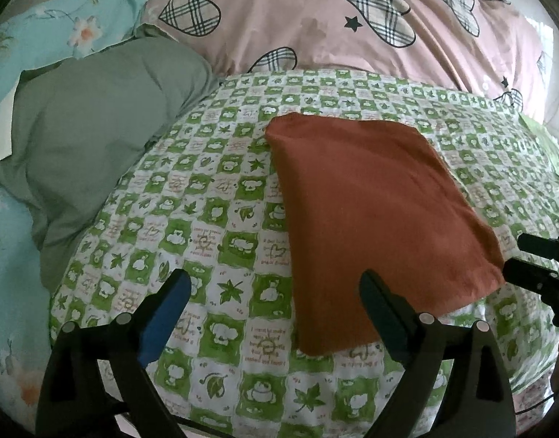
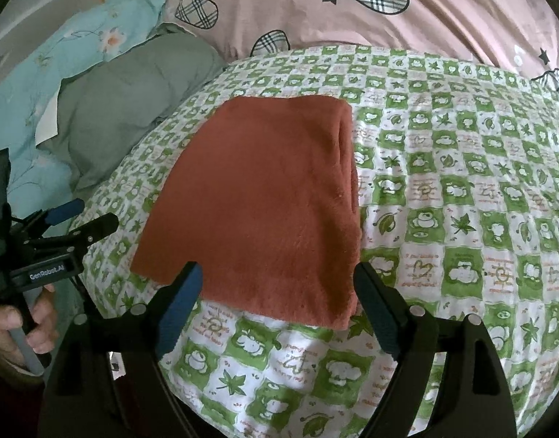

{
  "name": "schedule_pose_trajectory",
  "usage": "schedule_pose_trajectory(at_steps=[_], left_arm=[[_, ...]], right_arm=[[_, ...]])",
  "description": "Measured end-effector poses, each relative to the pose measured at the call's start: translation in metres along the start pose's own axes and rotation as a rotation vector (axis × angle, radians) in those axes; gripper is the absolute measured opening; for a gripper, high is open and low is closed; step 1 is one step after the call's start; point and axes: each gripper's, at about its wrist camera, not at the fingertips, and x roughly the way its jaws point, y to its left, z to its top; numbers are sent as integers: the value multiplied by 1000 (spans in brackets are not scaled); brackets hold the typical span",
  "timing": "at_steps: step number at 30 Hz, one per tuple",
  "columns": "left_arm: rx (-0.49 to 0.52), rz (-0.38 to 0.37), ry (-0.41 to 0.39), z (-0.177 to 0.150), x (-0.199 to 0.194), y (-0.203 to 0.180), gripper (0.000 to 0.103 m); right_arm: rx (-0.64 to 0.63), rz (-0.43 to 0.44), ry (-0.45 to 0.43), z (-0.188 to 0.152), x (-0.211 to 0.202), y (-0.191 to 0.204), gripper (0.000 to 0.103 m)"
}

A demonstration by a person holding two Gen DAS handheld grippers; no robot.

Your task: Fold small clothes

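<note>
Both grippers, left and right, hang spread and empty at the near edge of the rust-red folded fleece cloth, lying flat on the green-checked sheet, probably finished.

"GenRobot.AI" in white letters on the black body of the left gripper, seen in the right wrist view. Green-and-white checked bedsheet has small orange handwriting-style print, too blurred to read.
</note>
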Motion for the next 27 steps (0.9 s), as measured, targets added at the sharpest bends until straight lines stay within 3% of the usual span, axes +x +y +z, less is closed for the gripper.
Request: schedule_pose_trajectory(at_steps=[15, 27], left_arm=[[51, 36, 41, 14, 23, -8, 96], [51, 55, 21, -2, 6, 0, 97]], right_arm=[[11, 17, 5, 25, 16, 3, 85], [-40, 15, 46, 9, 16, 11, 86]])
